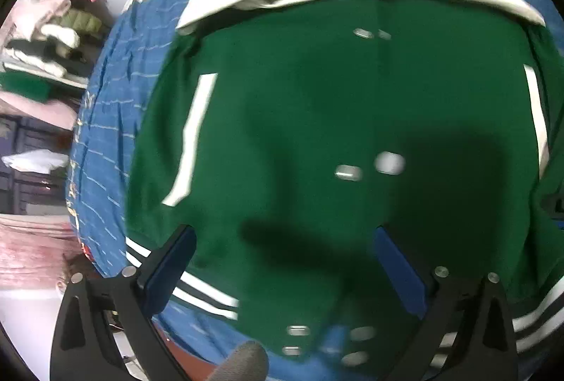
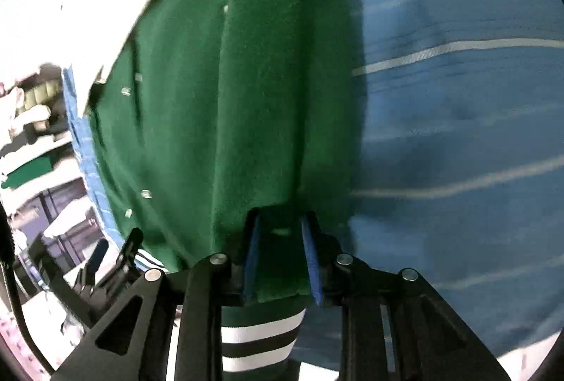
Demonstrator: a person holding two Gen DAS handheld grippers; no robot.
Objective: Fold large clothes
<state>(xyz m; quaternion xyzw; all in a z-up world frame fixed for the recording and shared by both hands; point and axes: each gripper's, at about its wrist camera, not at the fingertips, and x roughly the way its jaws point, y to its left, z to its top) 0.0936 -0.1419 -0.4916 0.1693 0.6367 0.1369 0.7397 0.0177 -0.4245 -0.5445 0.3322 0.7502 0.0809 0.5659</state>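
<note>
The green jacket point(image 1: 317, 120) lies spread front-up on a blue striped bedspread point(image 1: 105, 120), its snap buttons running down the middle, its white sleeves folded across the far end, and its striped hem band at the near edge. In the right wrist view the same jacket point(image 2: 218, 99) fills the left and centre, with the bedspread point(image 2: 458, 99) bare to its right.

The right gripper point(image 2: 280, 240) has its jaws closed on the jacket's near right corner: a fold of green cloth sits between the blue pads point(image 2: 251, 254), and the striped hem band point(image 2: 261, 338) hangs just below them. The left gripper point(image 1: 282, 261) hovers over the near hem with its jaws spread wide and nothing between them; the cloth beneath it is in shadow and I cannot tell whether the fingers touch it.

This looks like the start of a fold, with one lower corner taken and the other not yet. The next move probably calls for the left gripper to go down to the near left hem corner and close on the banded edge, so both corners can lift together and carry toward the collar end. Both views are blurred.

Off the bed's left side, stacked clothes point(image 1: 53, 39) sit on shelves.
</note>
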